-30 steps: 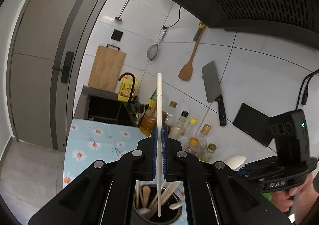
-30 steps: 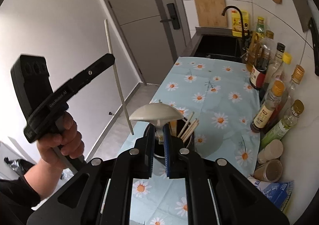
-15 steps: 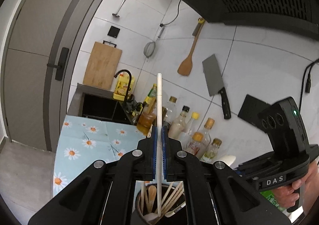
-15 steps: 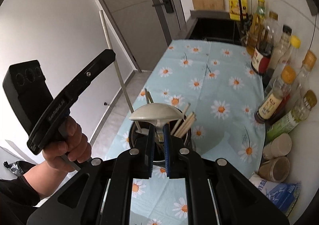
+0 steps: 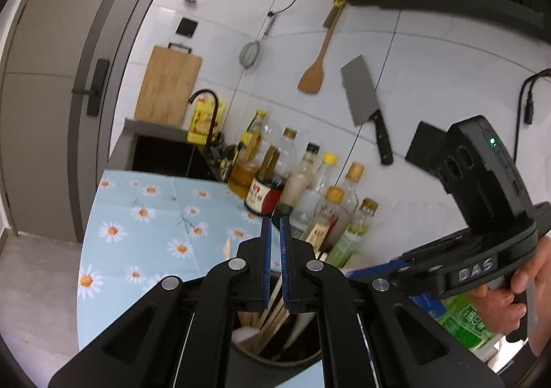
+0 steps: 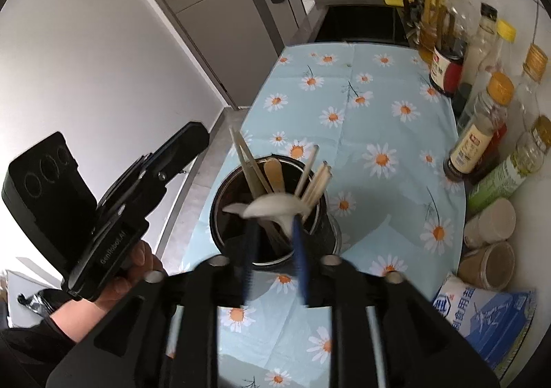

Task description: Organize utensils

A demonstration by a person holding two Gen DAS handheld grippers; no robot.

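A dark round utensil holder [image 6: 224,216] stands on the daisy-print counter; it also shows under my left gripper in the left wrist view [image 5: 286,358]. It holds several wooden chopsticks [image 6: 315,179], a wooden spoon [image 6: 275,172] and a white spoon [image 6: 275,207] resting in it. My right gripper [image 6: 273,233] is open just above the holder, and the white spoon lies between its blurred fingers, no longer gripped. My left gripper [image 5: 274,229] is empty with its jaws slightly apart, above the holder. The white chopstick is no longer between its fingers.
Sauce and oil bottles [image 6: 482,143] line the right wall, with jars [image 6: 489,226] and a blue salt bag [image 6: 482,315] nearer me. A black sink [image 6: 358,24] lies at the counter's far end. A cleaver [image 5: 365,102] and wooden spatula [image 5: 315,71] hang on the tiled wall.
The left gripper let go of the white chopstick, which dropped into the holder. The right gripper opened and released the white spoon into the holder. Both grippers moved lower toward the holder.
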